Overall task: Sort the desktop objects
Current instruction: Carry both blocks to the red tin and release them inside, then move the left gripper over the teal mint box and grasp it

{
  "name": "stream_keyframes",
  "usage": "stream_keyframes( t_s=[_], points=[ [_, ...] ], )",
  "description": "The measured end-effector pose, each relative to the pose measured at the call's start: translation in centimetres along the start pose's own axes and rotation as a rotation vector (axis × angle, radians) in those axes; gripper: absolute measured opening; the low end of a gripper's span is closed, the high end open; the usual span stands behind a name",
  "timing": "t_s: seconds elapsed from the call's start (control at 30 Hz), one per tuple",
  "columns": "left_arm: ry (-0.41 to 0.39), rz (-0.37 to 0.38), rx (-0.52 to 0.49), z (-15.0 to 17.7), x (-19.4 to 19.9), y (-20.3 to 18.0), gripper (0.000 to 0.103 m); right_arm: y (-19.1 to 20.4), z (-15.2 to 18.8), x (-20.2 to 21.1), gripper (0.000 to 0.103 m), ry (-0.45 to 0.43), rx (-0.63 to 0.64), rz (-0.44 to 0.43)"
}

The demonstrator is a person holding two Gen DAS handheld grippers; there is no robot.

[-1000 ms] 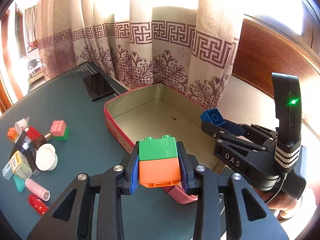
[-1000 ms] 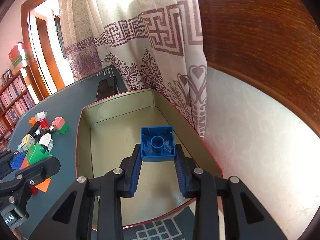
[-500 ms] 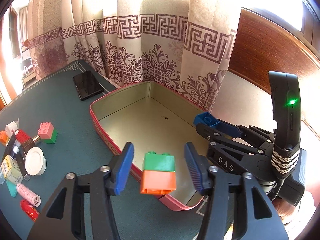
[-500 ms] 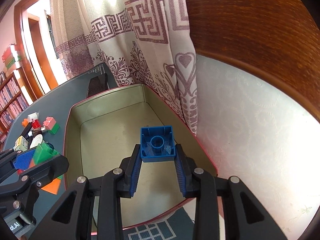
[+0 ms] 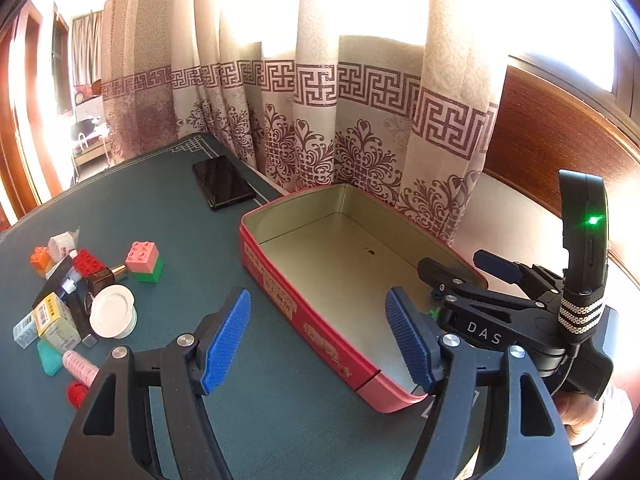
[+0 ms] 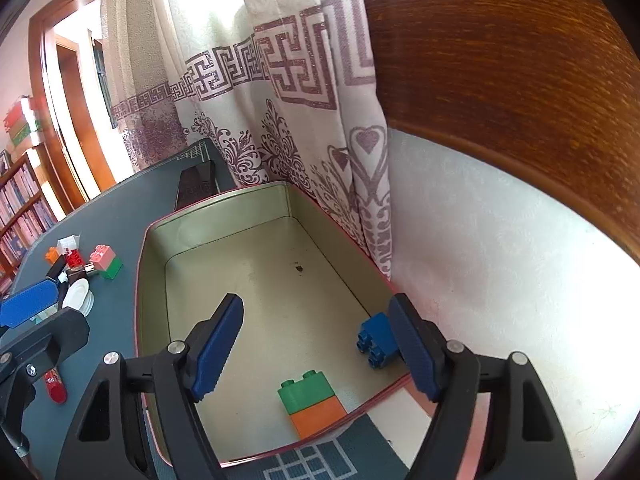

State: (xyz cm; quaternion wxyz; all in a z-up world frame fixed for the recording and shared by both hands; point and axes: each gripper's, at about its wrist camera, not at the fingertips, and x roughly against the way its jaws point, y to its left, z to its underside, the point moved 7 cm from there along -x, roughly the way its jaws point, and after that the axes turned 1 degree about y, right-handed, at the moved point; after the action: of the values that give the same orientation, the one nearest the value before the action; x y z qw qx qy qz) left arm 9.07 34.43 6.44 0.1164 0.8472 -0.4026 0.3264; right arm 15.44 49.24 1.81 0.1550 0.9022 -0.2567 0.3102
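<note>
Green desk mat (image 5: pixel 168 208) carries red tin (image 6: pixel 152 280), long axis running toward the curtain (image 6: pixel 280 120). Inside: green-orange block (image 6: pixel 314 404) lying green-end-forward; blue block (image 6: pixel 374 338) tipped, partly hidden by a finger. Left gripper (image 5: pixel 318 342) and right gripper (image 6: pixel 316 340) both spread, empty.

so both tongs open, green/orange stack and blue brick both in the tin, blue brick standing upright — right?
Almost. The right wrist view shows the blue brick lying on its side, studs pointing sideways, not upright. The rest holds: left tongs and right tongs open, green/orange stack in the tin.
</note>
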Motion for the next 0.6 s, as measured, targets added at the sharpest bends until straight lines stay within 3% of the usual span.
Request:
stream_keyframes(
  t_s=[0.23, 0.37, 0.6],
  points=[
    [0.036, -0.089, 0.11, 2.7, 0.9, 4.9, 0.073, 2.9, 0.1, 1.5, 0.082, -0.065, 0.07, -0.045],
    [0.03, -0.174, 0.155, 4.1, 2.2, 8.5, 0.073, 5.9, 0.5, 3.0, 0.083, -0.12, 0.159, -0.097],
    [0.031, -0.242, 0.286, 6.8, 4.4, 14.9, 0.073, 11.3, 2.5, 4.8, 0.086, -0.146, 0.296, -0.191]
  ],
)
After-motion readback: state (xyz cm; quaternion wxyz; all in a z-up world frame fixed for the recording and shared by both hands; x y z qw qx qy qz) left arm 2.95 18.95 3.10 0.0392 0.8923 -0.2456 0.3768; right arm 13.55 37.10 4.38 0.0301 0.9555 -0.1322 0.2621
